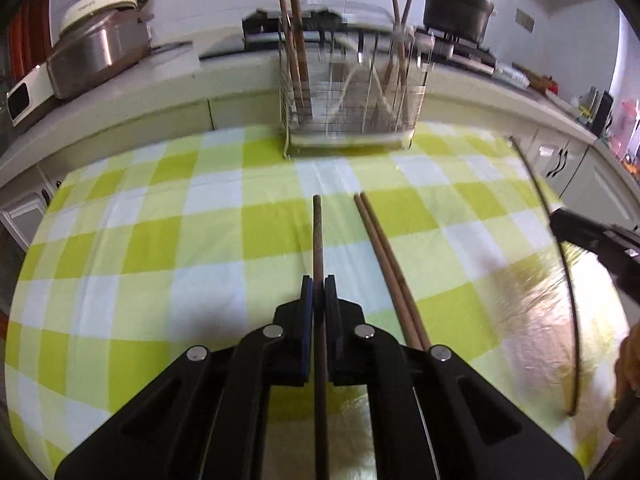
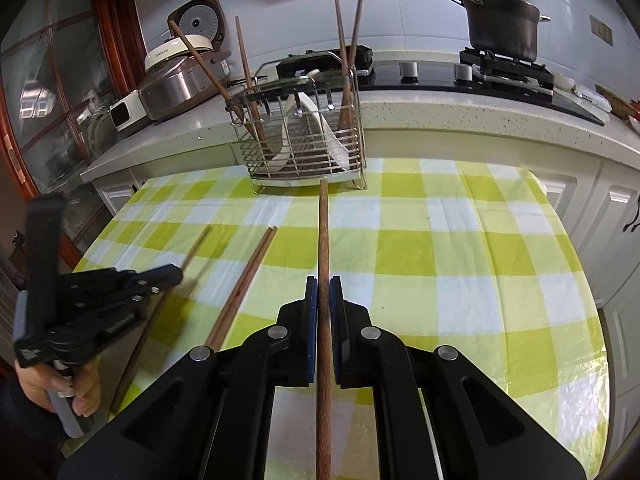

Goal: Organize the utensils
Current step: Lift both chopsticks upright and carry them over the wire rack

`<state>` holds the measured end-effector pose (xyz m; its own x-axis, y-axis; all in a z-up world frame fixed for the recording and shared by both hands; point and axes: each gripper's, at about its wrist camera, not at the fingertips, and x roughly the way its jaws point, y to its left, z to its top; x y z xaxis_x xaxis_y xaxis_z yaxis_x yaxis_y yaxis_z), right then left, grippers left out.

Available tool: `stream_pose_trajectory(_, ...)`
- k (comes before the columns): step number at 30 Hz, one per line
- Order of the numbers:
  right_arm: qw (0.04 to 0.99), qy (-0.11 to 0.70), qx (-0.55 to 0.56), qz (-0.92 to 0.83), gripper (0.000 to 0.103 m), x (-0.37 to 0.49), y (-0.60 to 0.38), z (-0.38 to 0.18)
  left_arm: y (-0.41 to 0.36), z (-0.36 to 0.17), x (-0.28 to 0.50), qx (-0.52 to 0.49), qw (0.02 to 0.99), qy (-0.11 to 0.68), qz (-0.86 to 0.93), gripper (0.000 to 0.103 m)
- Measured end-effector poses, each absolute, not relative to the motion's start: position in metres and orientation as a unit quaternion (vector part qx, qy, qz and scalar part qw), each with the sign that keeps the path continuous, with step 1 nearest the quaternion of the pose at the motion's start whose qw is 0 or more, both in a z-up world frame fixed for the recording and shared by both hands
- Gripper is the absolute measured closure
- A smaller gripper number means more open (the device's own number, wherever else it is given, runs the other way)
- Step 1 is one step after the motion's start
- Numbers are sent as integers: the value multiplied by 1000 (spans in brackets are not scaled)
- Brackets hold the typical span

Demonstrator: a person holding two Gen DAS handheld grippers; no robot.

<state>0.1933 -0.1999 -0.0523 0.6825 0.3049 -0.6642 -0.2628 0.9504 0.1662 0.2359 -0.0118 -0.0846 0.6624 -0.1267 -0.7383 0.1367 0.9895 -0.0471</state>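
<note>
My left gripper (image 1: 319,282) is shut on a brown wooden chopstick (image 1: 318,232) that sticks out forward over the green checked tablecloth (image 1: 160,240). A pair of chopsticks (image 1: 390,272) lies on the cloth just to its right. My right gripper (image 2: 323,282) is shut on another wooden chopstick (image 2: 323,228), whose tip points toward the wire utensil rack (image 2: 304,140). The rack holds several upright chopsticks and white spoons. In the right wrist view the left gripper (image 2: 176,274) appears at the left with its chopstick (image 2: 196,246); the lying pair (image 2: 248,276) is between the two grippers.
The rack (image 1: 352,96) stands at the table's far edge against a speckled counter (image 2: 480,112). A rice cooker (image 2: 176,76) sits on the counter at left, and a black pot (image 2: 502,24) on the stove at right. White cupboard doors (image 2: 616,240) flank the table's right side.
</note>
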Motion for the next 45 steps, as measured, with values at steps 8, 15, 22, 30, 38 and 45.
stream_pose_trajectory(8, 928, 334, 25, 163, 96, 189, -188, -17, 3, -25, 210, -14, 934, 347, -83, 98)
stream_pose_trajectory(15, 938, 303, 8, 167, 96, 187, -175, 12, 7, 16, 194, -14, 950, 303, -80, 98)
stream_pose_trajectory(22, 947, 275, -4, 166, 96, 186, -168, 34, 0, 41, 192, 3, 959, 272, -77, 98)
stream_pose_trajectory(30, 951, 261, -10, 166, 96, 199, -164, 49, -5, 52, 208, 12, 963, 257, -75, 98)
stream_pose_trajectory(38, 962, 223, -14, 159, 96, 225, -170, 87, -15, 95, 227, 28, 971, 222, -80, 98)
stream_pose_trajectory(45, 970, 186, -21, 155, 96, 265, -174, 136, -28, 154, 257, 36, 978, 188, -87, 98)
